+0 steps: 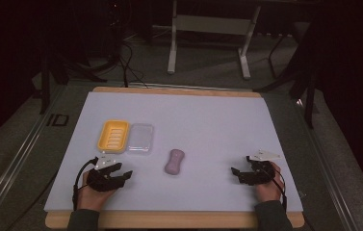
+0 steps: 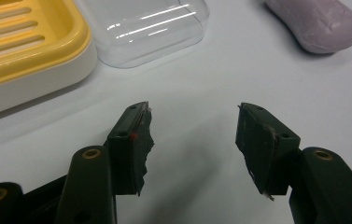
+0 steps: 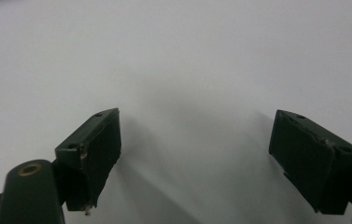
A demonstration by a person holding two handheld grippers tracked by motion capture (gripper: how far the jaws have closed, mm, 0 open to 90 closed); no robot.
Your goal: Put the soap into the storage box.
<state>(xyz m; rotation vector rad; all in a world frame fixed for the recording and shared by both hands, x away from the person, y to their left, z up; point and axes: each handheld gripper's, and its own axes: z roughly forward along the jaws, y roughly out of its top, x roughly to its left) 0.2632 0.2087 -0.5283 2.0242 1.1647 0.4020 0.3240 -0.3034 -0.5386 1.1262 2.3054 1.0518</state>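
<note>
Nearest the bench's front edge, the left gripper and the right gripper are rested on the pale bench, one at each side, well apart. In the left gripper view the jaws are seen parted with only bare surface between them, nothing held. In the right gripper view the jaws are spread wider still, again with nothing between them.

A little farther in, between the two grippers but nearer the left one, a purple bar of soap is laid flat on the bench, touched by nothing. Beyond the left gripper a yellow soap dish is set down, with its clear lid lying just beside it (lid off, dish empty).

The work is judged to be at its very start: nothing has been grasped yet. The soap is probably meant for the dish. The next move calls for the soap to be approached by the nearer gripper, straddled across its narrow waist and pinched.
</note>
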